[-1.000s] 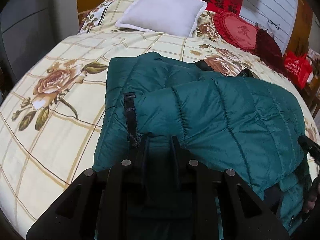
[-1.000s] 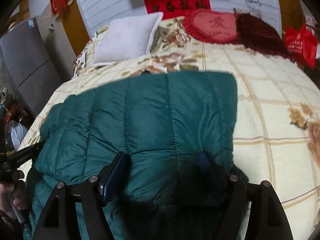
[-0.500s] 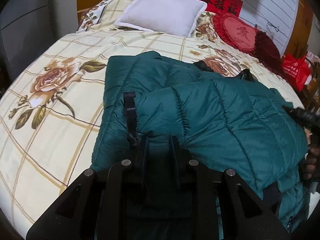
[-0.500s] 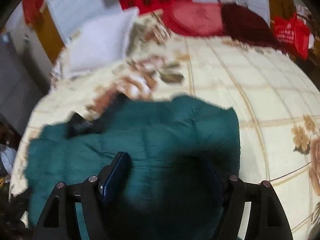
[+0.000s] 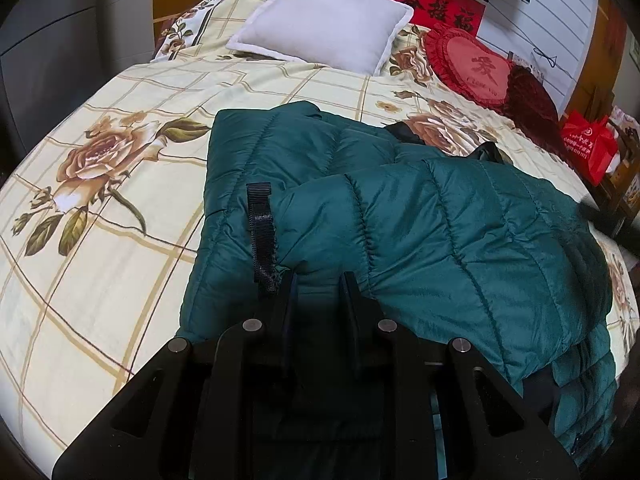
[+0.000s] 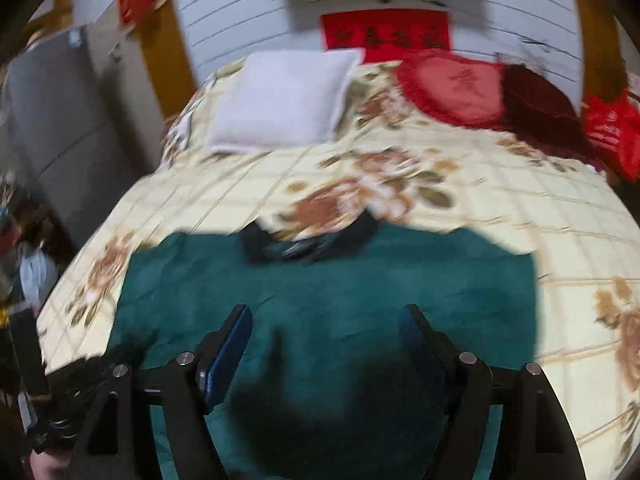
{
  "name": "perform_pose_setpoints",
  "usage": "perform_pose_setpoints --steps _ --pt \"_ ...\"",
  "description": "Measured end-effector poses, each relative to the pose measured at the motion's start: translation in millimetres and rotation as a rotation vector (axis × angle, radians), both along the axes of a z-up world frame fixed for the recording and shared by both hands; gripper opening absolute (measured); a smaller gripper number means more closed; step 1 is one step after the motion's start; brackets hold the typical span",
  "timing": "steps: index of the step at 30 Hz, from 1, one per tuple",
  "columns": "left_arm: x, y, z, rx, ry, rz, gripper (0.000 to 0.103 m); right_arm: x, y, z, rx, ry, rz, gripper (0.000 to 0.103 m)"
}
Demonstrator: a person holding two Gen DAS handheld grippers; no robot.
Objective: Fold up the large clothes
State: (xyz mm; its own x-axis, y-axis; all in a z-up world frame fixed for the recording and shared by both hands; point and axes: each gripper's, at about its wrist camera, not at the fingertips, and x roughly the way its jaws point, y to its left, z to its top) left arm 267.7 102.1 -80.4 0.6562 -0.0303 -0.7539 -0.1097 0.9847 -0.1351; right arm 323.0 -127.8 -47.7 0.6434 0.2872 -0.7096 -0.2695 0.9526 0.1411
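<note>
Left tongs point(image 5: 318, 280): I see my two fingers drawn close together with a fold of green quilted fabric pinched in the narrow gap; they are clamped on the jacket's near edge.
Right tongs point(image 6: 326, 316): my fingers stand wide apart above the green fabric, and nothing sits between the blue pads point(image 6: 224, 356). This view is blurred, so I cannot tell whether the tips touch the cloth.
Down jacket point(image 5: 440, 240): dark green, quilted, lying across the near half of the bed. In the left wrist view a puffy upper layer is folded over a flatter lower layer that reaches out to the left. In the right wrist view it reads as one broad green panel point(image 6: 340, 300).
Black strap point(image 5: 262, 236): a webbing loop at the jacket's edge, hanging just left of my left tongs.
Black collar point(image 6: 308, 240): dark lining at the jacket's far edge.
Bed cover point(image 5: 100, 220): cream, with tan grid lines and brown roses; the jacket rests on it.
White pillow point(image 5: 324, 16): at the head of the bed, well apart from the jacket.
Heart cushion point(image 5: 472, 64): red, frilled, right of the pillow.
Red bag point(image 5: 588, 148): beside the bed at the far right.
</note>
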Motion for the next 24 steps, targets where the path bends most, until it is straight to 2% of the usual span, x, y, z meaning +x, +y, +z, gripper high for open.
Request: perform_pose_setpoints --steps 2,3,5,9,12,14,16,20,22,24 --pt "0 0 0 0.0 -0.002 0.001 0.021 1 28 -33 -0.063 0.08 0.026 0.09" --pt "0 0 0 0.001 -0.002 0.0 0.021 2 37 -51 -0.132 0.102 0.013 0.093" --pt "0 1 0 -0.002 -0.001 -0.001 0.021 0 40 -61 -0.148 0.069 0.001 0.102" --pt "0 3 1 -0.017 0.005 -0.001 0.021 0 31 -46 -0.093 0.097 0.001 0.101" --pt "0 4 2 -0.027 0.005 0.002 0.021 -26 16 -15 -0.066 -0.001 0.003 0.1" --pt "0 3 1 -0.023 0.003 0.002 0.021 -44 3 -5 -0.052 -0.032 -0.012 0.1" --pt "0 3 2 -0.013 0.001 0.002 0.021 -53 -14 -12 -0.017 -0.005 -0.027 0.1" --pt "-2 1 2 0.01 -0.009 0.001 0.021 -41 -36 -57 0.03 0.115 -0.062 0.101" --pt "-2 1 1 0.01 -0.01 0.002 0.021 -39 -37 -65 0.044 0.117 -0.038 0.103" --pt "-2 1 0 0.009 -0.011 0.003 0.021 -40 -31 -65 0.011 0.111 -0.034 0.103"
